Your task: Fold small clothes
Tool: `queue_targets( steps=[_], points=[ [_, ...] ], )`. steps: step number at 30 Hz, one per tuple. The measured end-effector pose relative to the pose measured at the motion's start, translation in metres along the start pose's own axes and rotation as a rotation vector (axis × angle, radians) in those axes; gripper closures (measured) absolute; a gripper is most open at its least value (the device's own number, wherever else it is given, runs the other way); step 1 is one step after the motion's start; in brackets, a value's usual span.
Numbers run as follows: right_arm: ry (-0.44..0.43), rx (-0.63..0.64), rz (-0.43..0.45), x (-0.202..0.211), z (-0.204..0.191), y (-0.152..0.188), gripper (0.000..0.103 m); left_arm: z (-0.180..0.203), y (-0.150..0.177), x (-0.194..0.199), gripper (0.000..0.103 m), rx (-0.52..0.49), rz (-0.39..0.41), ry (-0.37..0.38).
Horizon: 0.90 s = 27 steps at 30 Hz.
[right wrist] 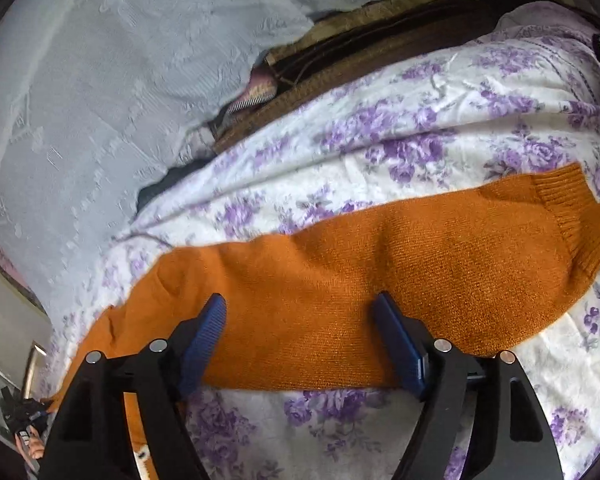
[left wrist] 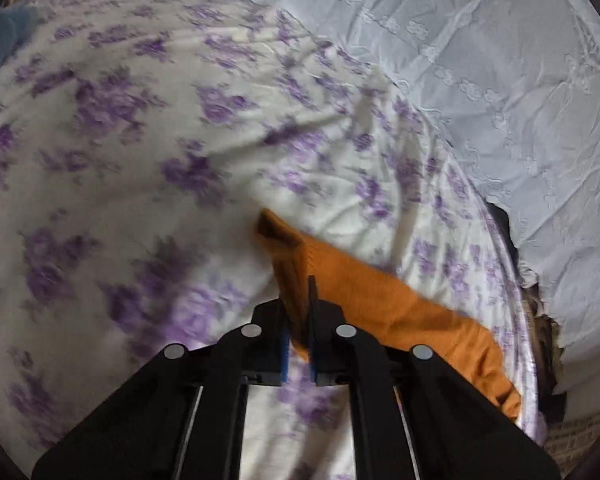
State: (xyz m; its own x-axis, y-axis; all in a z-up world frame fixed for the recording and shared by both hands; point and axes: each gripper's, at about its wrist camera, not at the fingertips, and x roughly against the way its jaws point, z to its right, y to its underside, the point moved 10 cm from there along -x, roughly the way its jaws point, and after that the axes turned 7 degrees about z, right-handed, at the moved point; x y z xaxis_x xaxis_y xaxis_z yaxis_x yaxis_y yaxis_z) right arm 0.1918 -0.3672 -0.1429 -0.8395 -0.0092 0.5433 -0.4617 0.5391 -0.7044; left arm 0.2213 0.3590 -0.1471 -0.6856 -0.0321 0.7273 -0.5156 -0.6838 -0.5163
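The orange knit sweater lies stretched across the middle of the right wrist frame, on a white bedsheet with purple flowers, its ribbed cuff at the right edge of the frame and its other end running down past the lower left. The right gripper hangs over the sweater's lower edge with its jaws spread wide; the blue-padded fingers stand on either side of the knit and hold nothing, and whether they touch it cannot be told. In the left wrist frame the left gripper has its jaws drawn nearly together on a lifted fold of the same sweater, low in the centre of the frame; the pinched cloth rises between the fingers to a dark peak just above them, and the rest of the garment trails off to the lower right across the flowered sheet. A pale blue embroidered cover fills the upper right of that frame and the upper left of the right wrist frame. Between the cover and the sheet, a brown wooden bed edge shows in the upper middle of the right wrist frame, with a bit of striped cloth tucked beside it. A blue-grey cloth sits blurred at the far upper left of the left wrist frame.
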Motion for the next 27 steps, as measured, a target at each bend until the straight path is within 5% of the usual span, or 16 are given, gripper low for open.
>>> queue_targets(
  steps=[2, 6, 8, 11, 14, 19, 23, 25, 27],
  points=[
    [0.017, 0.051, -0.009, -0.003, -0.005, 0.002, 0.019, -0.011, 0.011, -0.013, 0.083, -0.035, -0.038, -0.085],
    [0.017, 0.067, 0.034, 0.008, -0.010, -0.005, 0.023, 0.005, -0.003, 0.033, 0.075, -0.115, 0.087, -0.159],
    [-0.014, 0.104, 0.081, 0.022, -0.026, -0.015, 0.044, 0.033, -0.013, 0.080, 0.052, -0.189, 0.220, -0.129],
    [-0.080, 0.209, 0.045, 0.020, -0.074, -0.013, 0.060, 0.095, 0.004, 0.101, 0.022, -0.324, 0.217, -0.002],
    [-0.130, 0.290, -0.047, -0.002, -0.120, 0.000, 0.073, 0.172, 0.051, 0.079, 0.023, -0.505, 0.100, 0.067],
    [-0.141, 0.336, -0.174, -0.059, -0.167, 0.024, 0.076, 0.268, 0.126, 0.012, 0.023, -0.692, -0.071, 0.109],
    [-0.050, 0.324, -0.256, -0.115, -0.154, 0.037, 0.084, 0.273, 0.156, -0.068, 0.020, -0.751, -0.163, -0.033],
    [-0.059, 0.284, -0.240, -0.122, -0.151, 0.028, 0.089, 0.272, 0.156, -0.087, 0.004, -0.813, -0.095, -0.094],
    [-0.086, 0.240, -0.231, -0.124, -0.151, 0.020, 0.089, 0.278, 0.151, -0.086, 0.004, -0.871, -0.016, -0.143]
  ],
)
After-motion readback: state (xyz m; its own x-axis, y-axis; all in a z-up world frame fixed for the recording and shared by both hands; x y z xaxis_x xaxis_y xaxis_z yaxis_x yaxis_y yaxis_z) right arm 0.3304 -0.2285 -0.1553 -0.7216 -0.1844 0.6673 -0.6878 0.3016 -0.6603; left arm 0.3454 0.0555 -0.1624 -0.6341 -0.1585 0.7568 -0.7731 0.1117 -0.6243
